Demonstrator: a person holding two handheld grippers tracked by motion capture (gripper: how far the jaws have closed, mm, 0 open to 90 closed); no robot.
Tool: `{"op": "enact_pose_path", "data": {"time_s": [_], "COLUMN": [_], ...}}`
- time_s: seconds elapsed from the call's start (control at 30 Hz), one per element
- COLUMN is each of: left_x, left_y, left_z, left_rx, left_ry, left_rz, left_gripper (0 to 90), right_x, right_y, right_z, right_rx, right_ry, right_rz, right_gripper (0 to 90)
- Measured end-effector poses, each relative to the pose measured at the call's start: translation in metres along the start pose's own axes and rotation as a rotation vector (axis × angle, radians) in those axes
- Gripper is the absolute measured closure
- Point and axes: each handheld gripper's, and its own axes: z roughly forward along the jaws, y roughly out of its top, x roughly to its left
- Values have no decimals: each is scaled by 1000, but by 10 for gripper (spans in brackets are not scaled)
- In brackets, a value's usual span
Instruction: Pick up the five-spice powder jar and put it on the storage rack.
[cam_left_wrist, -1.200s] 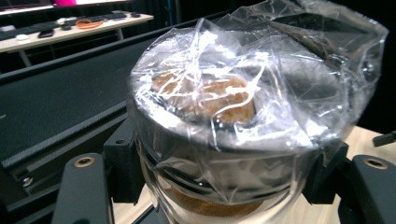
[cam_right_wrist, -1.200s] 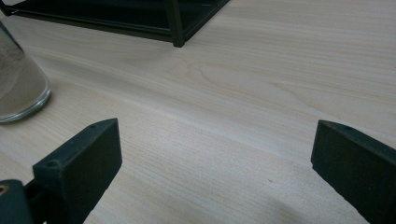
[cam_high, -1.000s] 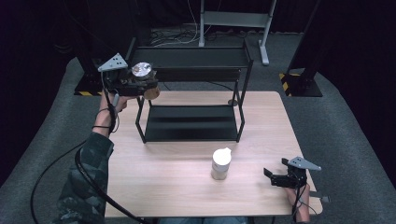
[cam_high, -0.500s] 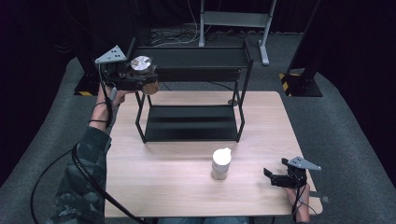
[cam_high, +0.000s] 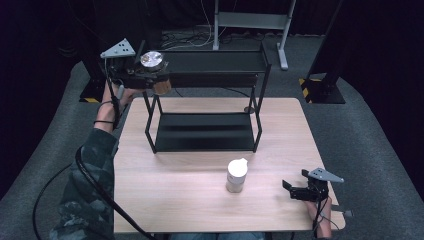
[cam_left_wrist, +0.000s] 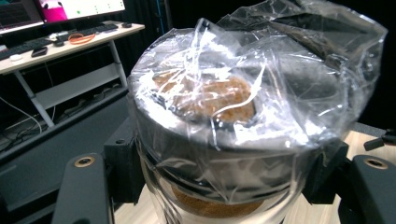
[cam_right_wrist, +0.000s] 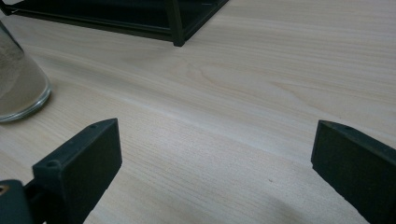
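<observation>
Pale wooden counter, grey carpet, dark room. Left tongs clamped on film-wrapped jar, held beside black rack's top shelf. Right tongs wide apart, nothing between them, near white jar.

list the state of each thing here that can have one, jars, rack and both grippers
Plastic-wrapped glass jar of brown powder: held in the air at the rack's top left corner, upright.
Left gripper: shut on that jar.
Right gripper: open, nothing between the jaws, low over the table.
White-topped glass jar: upright on the wooden table, untouched.
Black two-shelf metal rack: upright, both shelves bare.
</observation>
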Motion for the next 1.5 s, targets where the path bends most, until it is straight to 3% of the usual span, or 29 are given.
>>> {"op": "enact_pose_path", "data": {"time_s": [0.37,0.73,1.1,1.5], "left_x": [8,14,20,23], "left_y": [19,35,52,58], "left_z": [6,23,47,67], "left_rx": [-4,9,44,63], "left_ry": [10,36,63,110], "left_rz": [9,1,-17,-60], "left_gripper": [307,307,307,307], "right_x": [0,-1,-1,-2], "right_y": [1,1,1,1], "right_z": [0,0,1,0], "right_rx": [5,4,5,3], "right_ry": [1,3,5,9], "right_rz": [1,3,4,3], "right_gripper": [6,6,6,6]}}
